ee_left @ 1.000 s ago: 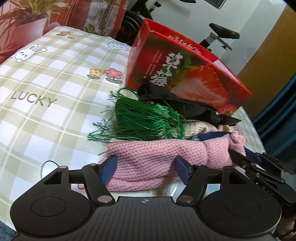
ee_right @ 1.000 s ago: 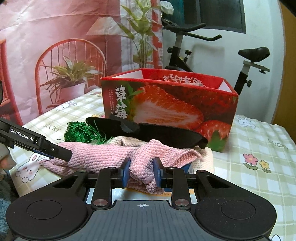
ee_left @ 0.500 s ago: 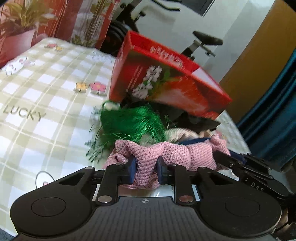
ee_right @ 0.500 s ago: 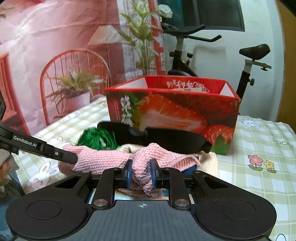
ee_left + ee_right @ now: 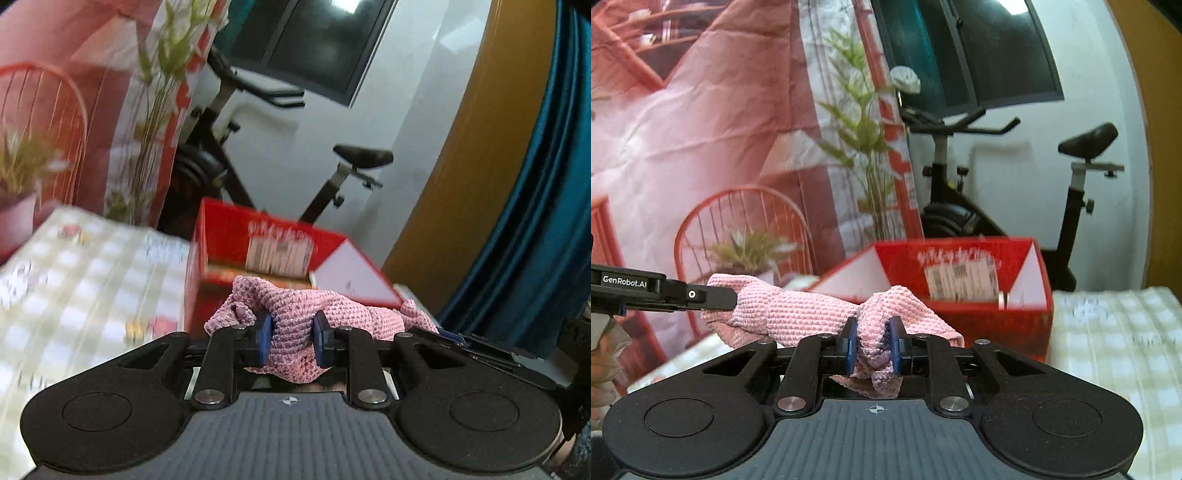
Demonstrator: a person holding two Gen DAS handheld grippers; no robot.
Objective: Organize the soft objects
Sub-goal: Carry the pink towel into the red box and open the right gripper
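Observation:
A pink knitted cloth (image 5: 295, 314) (image 5: 798, 314) hangs stretched between both grippers, lifted off the table. My left gripper (image 5: 290, 341) is shut on one end of it, blue pads pressing into the knit. My right gripper (image 5: 872, 345) is shut on the other end, with a fold of the cloth bunched between its pads. The left gripper's black fingers (image 5: 701, 295) show at the left of the right wrist view, holding the far end. The open red strawberry box (image 5: 266, 243) (image 5: 960, 280) stands just behind the cloth. The other soft items below are hidden.
The checked tablecloth (image 5: 85, 280) (image 5: 1108, 332) spreads around the box. An exercise bike (image 5: 997, 177) stands behind the table by the white wall. A pink printed backdrop (image 5: 701, 129) hangs at the left, and a blue curtain (image 5: 535, 184) at the right.
The left gripper closed on the pink cloth. Both grippers then rose with it, lifting it off the pile; the green tassels and black item dropped out of view.

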